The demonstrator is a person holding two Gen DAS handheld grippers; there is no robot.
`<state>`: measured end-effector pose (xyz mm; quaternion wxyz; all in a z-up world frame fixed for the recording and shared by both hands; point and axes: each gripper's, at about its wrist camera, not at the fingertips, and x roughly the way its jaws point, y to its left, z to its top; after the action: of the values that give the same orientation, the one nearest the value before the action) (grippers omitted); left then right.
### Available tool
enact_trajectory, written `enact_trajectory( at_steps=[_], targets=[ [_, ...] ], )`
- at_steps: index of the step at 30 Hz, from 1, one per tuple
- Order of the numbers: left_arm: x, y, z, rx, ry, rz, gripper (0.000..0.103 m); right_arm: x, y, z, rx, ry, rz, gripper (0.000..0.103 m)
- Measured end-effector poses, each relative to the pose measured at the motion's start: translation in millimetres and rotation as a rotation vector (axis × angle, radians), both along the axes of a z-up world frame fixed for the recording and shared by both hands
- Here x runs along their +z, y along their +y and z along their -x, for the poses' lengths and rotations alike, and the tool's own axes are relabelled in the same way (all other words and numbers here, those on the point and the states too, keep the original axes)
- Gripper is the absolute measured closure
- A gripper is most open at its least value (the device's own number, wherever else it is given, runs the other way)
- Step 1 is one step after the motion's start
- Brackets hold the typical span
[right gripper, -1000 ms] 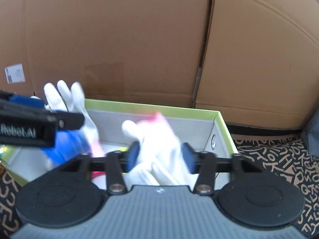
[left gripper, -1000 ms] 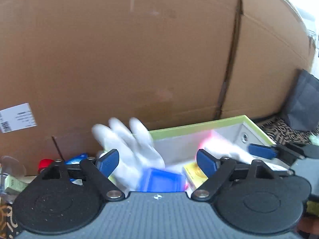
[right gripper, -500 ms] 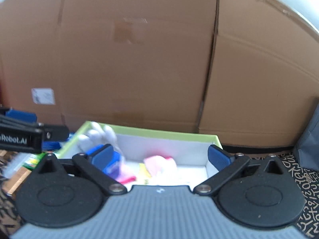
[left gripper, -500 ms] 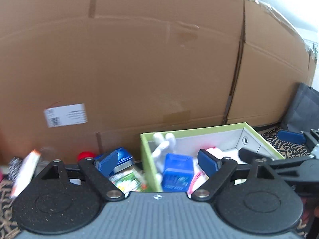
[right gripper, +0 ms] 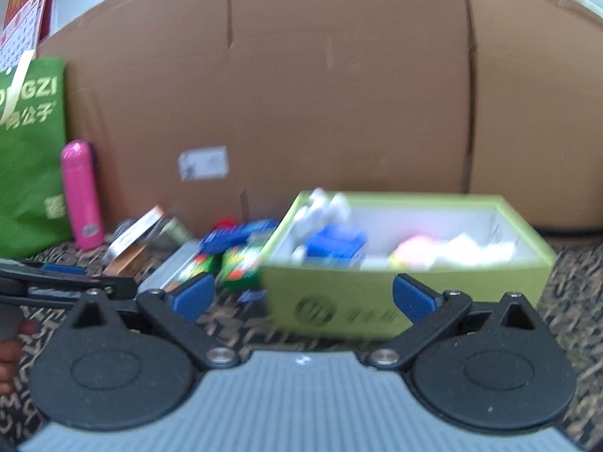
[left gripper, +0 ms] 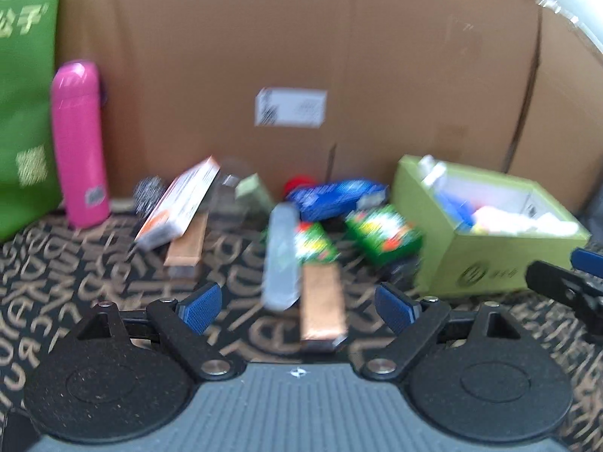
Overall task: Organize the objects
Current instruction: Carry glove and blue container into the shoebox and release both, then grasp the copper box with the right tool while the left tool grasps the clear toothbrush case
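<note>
Left of the lime-green cardboard box (left gripper: 486,263), loose packets lay on the patterned rug. My left gripper (left gripper: 297,305) and right gripper (right gripper: 303,295) gaped, empty; btwn picks. Next: grab the copper-foil bar (left gripper: 322,307).

My left gripper (left gripper: 297,307) fills the bottom of its own view, blue pads spread wide apart with nothing pinched between them, angled downward. My right gripper (right gripper: 303,297) sits the same way along the lower edge of its view, jaws fully spread and empty. The right one's tip also pokes in at the right edge of the left view, and the left one's arm crosses the lower left of the right view, where my hand (right gripper: 9,354) shows at the frame's edge.
</note>
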<state>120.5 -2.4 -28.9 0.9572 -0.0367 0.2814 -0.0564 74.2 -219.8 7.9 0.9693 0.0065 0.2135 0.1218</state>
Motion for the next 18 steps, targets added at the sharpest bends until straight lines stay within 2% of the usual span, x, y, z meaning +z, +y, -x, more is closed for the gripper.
enact_trajectory(
  at_steps=[3,7,10,12,13,14,15,16,18],
  targets=[
    [-12.7,7.9,-17.8,0.022,0.035,-0.006,0.012,-17.7,15.0,-0.3,0.037,0.056,-0.001,0.000],
    [-13.6,11.6,-42.8,0.045,0.022,0.012,0.013,-29.7,34.0,2.6,0.068,0.099,0.007,0.000],
    [-16.1,6.2,-68.1,0.021,0.023,0.025,0.015,-34.3,50.7,1.4,0.105,0.122,0.008,0.000],
    [-22.3,3.2,-84.0,0.006,0.061,0.021,0.032,-34.8,62.7,1.6,0.137,0.127,0.011,0.000],
    [-26.0,3.5,-90.7,-0.006,0.094,0.023,0.043,-34.9,69.6,0.4,0.153,0.128,0.016,0.000],
    [-27.9,8.8,-93.0,-0.019,0.094,0.060,0.054,-35.9,76.7,-1.7,0.166,0.129,0.024,0.000],
    [-27.7,15.3,-93.8,-0.025,0.109,0.092,0.060,-36.4,83.9,-4.1,0.180,0.130,0.036,0.000],
    [-26.4,21.4,-93.1,-0.029,0.124,0.115,0.072,-36.8,90.8,-7.6,0.190,0.132,0.046,0.000],
    [-23.7,34.0,-85.7,-0.031,0.125,0.147,0.074,-39.2,105.9,-17.2,0.209,0.138,0.062,0.000]
  ],
)
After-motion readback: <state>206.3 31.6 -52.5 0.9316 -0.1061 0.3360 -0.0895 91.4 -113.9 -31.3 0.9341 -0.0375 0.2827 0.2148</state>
